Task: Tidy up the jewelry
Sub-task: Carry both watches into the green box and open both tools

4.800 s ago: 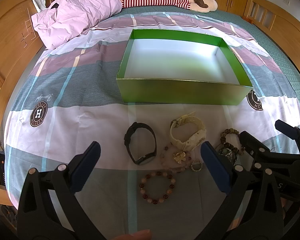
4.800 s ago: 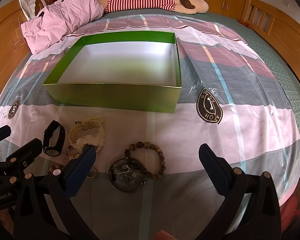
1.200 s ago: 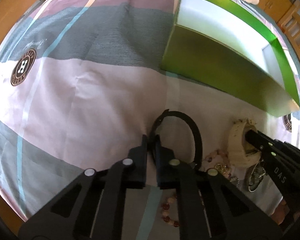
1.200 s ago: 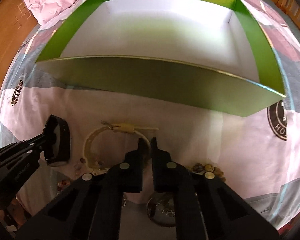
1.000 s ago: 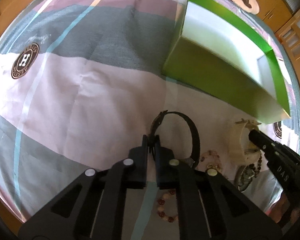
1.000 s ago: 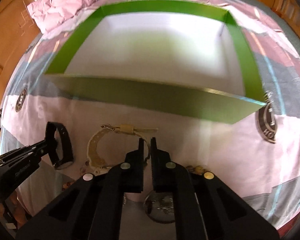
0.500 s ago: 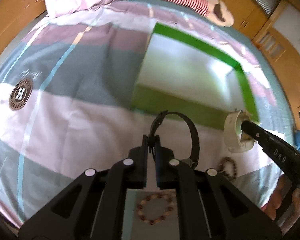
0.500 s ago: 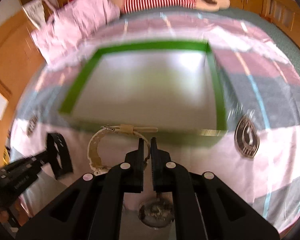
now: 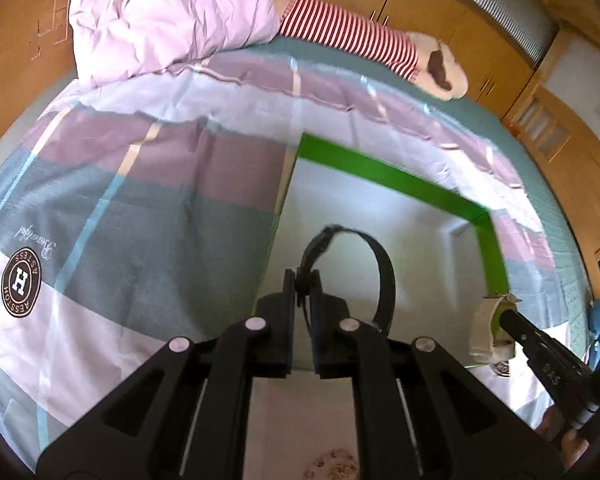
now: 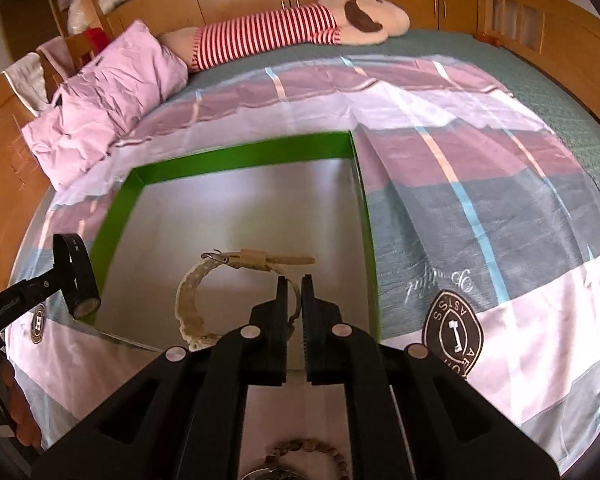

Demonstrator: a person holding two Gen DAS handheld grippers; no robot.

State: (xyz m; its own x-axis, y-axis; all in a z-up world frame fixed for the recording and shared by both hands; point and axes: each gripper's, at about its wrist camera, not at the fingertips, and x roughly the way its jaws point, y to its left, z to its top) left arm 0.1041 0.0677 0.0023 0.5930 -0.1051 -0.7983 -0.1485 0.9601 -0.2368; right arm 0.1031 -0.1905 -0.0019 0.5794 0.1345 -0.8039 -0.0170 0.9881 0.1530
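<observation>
Your left gripper (image 9: 303, 280) has its jaws clamped on the strap of the black watch (image 9: 382, 276), held in the air over the left side of the green box (image 9: 384, 174). Your right gripper (image 10: 294, 292) is clamped on the cream watch (image 10: 190, 296), lifted above the box's pale floor near its right wall.

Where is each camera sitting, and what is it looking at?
Left wrist view: sits on the left tongs, looking along them over the green box; they pinch a black watch.
Right wrist view: sits on the right tongs, looking into the same box; they pinch a cream watch.
Both views show the box, both watches, the bed and the other tongs.
</observation>
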